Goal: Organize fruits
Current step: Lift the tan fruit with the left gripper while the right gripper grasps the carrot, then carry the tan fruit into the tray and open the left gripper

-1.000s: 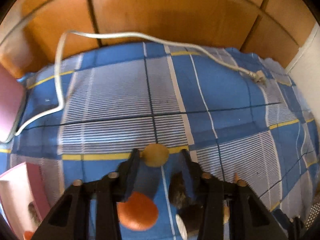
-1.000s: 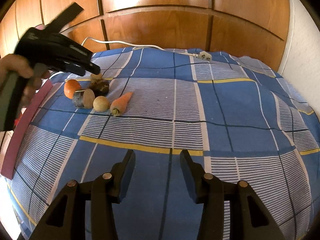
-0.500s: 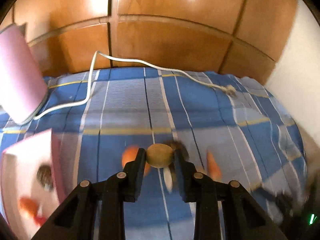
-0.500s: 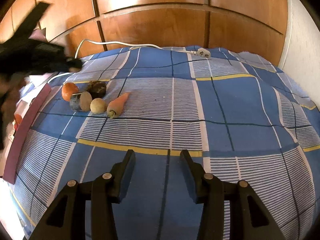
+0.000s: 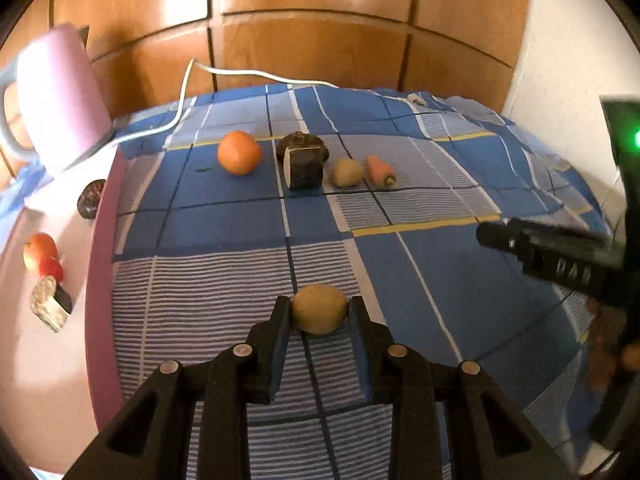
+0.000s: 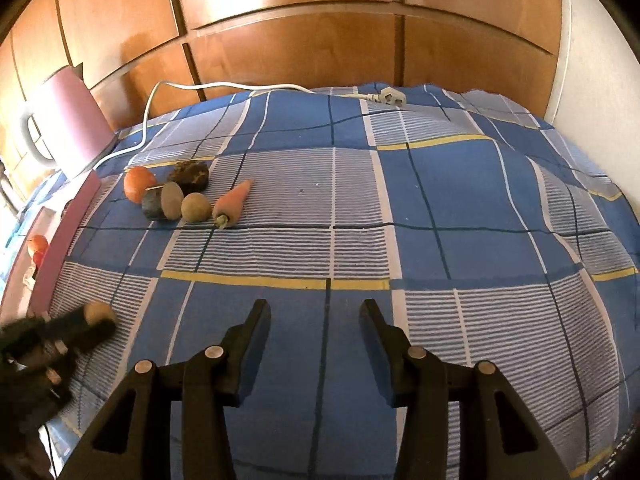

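Lifted kiwi [image 5: 319,309] now nears pink tray [image 5: 102,280].

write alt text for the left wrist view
The left gripper fingers hold a small tan fruit above a blue checked cloth. Farther back lie an orange, a carrot and other produce.

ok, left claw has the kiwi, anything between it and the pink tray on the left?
Nothing visible. The left claw is shut on the kiwi above bare blue checked cloth, and the pink tray lies to the left with only its raised rim to clear. The other produce sits farther back.
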Available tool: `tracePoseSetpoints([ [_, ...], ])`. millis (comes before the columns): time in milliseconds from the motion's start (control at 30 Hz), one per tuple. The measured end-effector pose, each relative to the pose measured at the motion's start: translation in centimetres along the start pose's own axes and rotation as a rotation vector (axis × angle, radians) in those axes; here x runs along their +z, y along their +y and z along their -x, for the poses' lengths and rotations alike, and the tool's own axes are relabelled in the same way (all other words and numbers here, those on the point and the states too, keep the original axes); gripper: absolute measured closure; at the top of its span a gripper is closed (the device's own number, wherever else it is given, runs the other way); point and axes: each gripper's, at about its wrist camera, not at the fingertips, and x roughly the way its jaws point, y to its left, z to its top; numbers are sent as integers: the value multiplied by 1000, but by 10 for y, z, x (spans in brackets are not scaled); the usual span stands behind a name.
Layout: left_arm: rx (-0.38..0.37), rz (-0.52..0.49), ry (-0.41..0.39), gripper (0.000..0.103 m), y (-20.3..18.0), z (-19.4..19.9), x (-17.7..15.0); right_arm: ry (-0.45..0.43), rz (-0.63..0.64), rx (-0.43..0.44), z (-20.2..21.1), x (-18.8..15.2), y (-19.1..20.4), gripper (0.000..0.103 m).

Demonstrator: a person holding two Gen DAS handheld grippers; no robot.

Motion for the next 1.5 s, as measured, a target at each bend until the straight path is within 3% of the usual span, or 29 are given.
tracePoseSetpoints([
  [200, -13, 7, -29, 74, 1, -2, -7, 31, -37, 87, 1, 8, 2, 56],
  [300, -39, 29, -40, 74, 6, 0, -9, 51, -64, 151, -2, 17, 4, 68],
  [567, -66, 48, -59, 74, 9, 2, -11, 76, -78, 249, -22, 59, 22, 72],
  [833, -85, 65, -67, 74, 11, 3, -13, 156, 6, 196, -70, 82, 48, 72],
  [900, -92, 72, -68, 74, 12, 3, -13, 159, 19, 183, -76, 82, 48, 80],
  [1133, -94, 76, -66, 74, 13, 3, -11, 146, 59, 167, -57, 69, 38, 80],
  [1333, -97, 98, -42, 75, 15, 6, -6, 126, 154, 93, -33, 38, 35, 80],
  [1500, -102, 134, -75, 75, 26, 33, -1, 106, 160, 98, -29, 35, 33, 80],
])
